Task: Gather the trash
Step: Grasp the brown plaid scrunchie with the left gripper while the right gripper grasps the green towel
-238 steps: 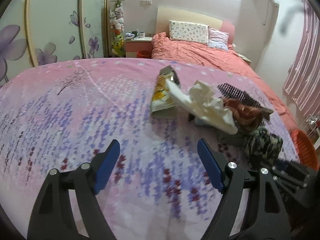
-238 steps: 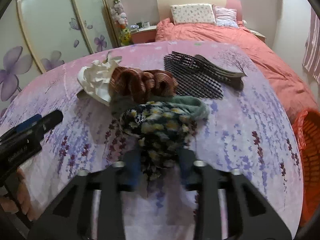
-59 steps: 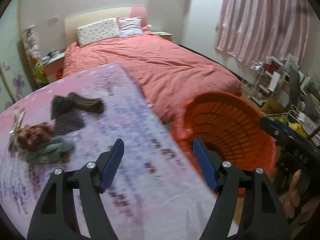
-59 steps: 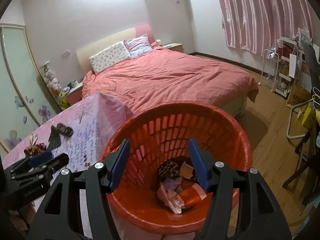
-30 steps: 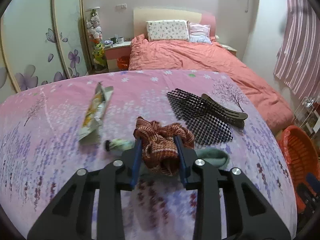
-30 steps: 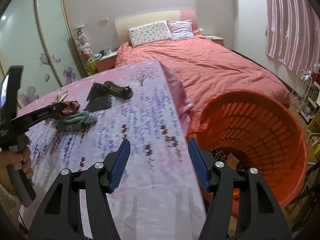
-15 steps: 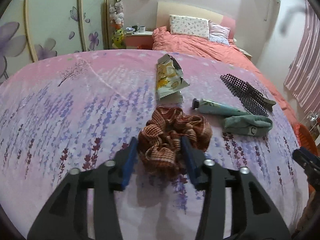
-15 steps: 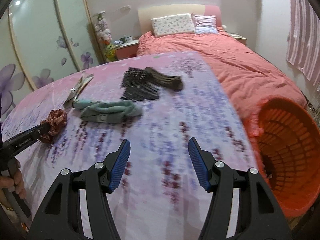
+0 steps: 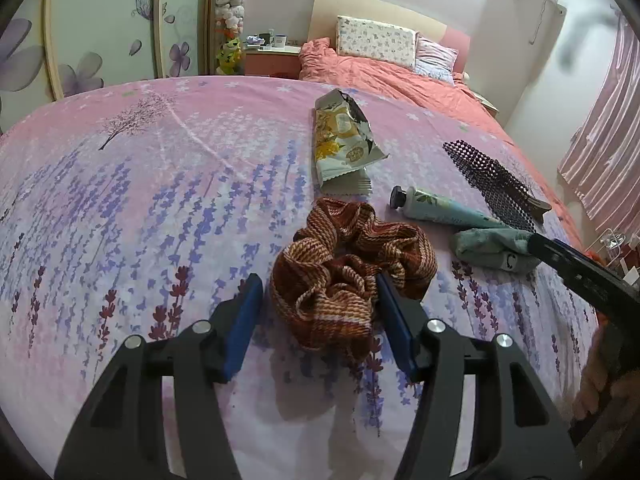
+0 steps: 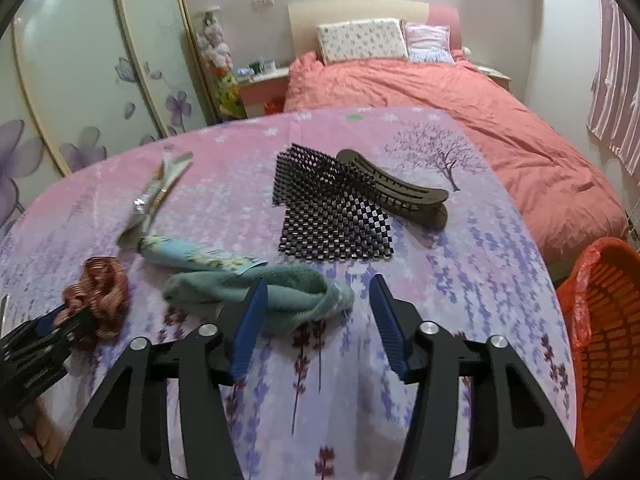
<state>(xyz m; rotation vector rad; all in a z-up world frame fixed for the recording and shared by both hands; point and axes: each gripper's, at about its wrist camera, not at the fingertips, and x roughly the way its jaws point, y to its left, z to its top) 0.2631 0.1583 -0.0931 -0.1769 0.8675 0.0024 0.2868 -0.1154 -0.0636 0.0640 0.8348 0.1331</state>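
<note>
A brown striped scrunchie (image 9: 348, 260) lies on the lavender-print tablecloth (image 9: 140, 200) between the blue pads of my left gripper (image 9: 319, 316). The jaws are opening, and the left pad stands clear of the fabric. An empty snack wrapper (image 9: 342, 136) lies beyond it, with a hand-cream tube (image 9: 444, 210) to the right. My right gripper (image 10: 318, 320) hovers over a rolled green sock (image 10: 280, 292). Its jaws are closing, the sock's right end lies between them, and the pads do not press on it. The orange basket (image 10: 600, 340) stands off the table's right edge.
A black mesh mat (image 10: 332, 212) and a dark hair clip (image 10: 396, 192) lie behind the sock. A bed with a coral cover (image 10: 460, 100) sits beyond the table, and a wardrobe with flower panels (image 10: 100, 80) is on the left. The right gripper's arm (image 9: 580, 276) enters the left view.
The left gripper carried the scrunchie aside from the other items, set it on the cloth and opened off it. The right gripper swung from the basket to the green sock and narrowed its jaws.
</note>
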